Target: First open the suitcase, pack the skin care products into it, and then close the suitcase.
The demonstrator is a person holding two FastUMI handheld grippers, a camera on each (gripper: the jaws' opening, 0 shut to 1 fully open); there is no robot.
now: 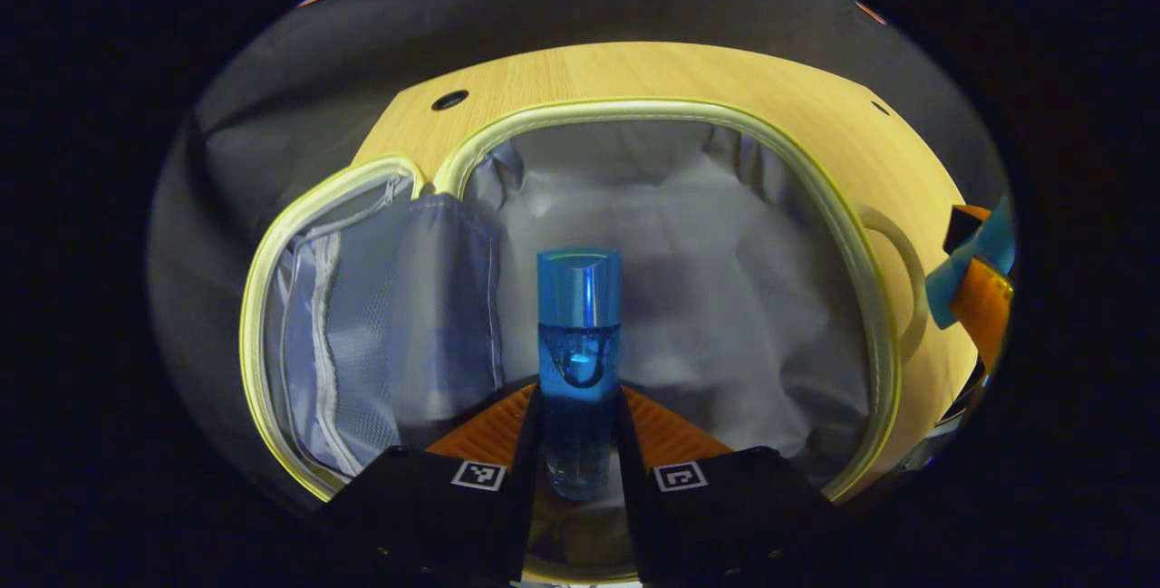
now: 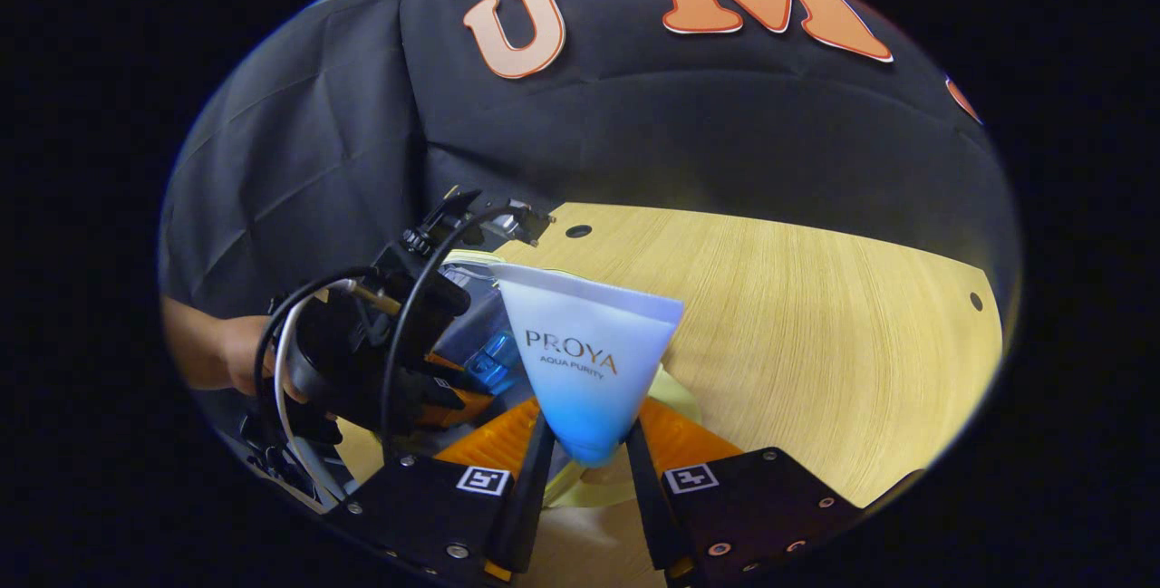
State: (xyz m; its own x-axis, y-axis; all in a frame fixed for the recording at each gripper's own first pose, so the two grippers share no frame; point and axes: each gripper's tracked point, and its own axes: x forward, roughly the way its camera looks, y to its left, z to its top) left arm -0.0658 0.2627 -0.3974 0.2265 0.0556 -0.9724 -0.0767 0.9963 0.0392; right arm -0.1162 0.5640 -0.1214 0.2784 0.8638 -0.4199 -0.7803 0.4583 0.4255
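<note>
In the left gripper view my left gripper (image 1: 580,425) is shut on a tall blue bottle (image 1: 578,343) with a shiny blue cap, held upright over the open suitcase (image 1: 870,298). The suitcase has a pale yellow rim and a grey fabric lining (image 1: 689,298); its lid (image 1: 362,325) with a mesh zip pocket lies open to the left. In the right gripper view my right gripper (image 2: 584,452) is shut on a white-to-blue tube (image 2: 584,361), its crimped end pointing up. The left gripper (image 2: 381,343), the hand holding it and the blue bottle (image 2: 494,361) appear at the left there.
The suitcase rests on a light wooden table (image 2: 816,325) with small round holes in its top. The other gripper's orange and blue parts (image 1: 974,271) show at the right edge of the left gripper view. Black cloth walls stand behind the table.
</note>
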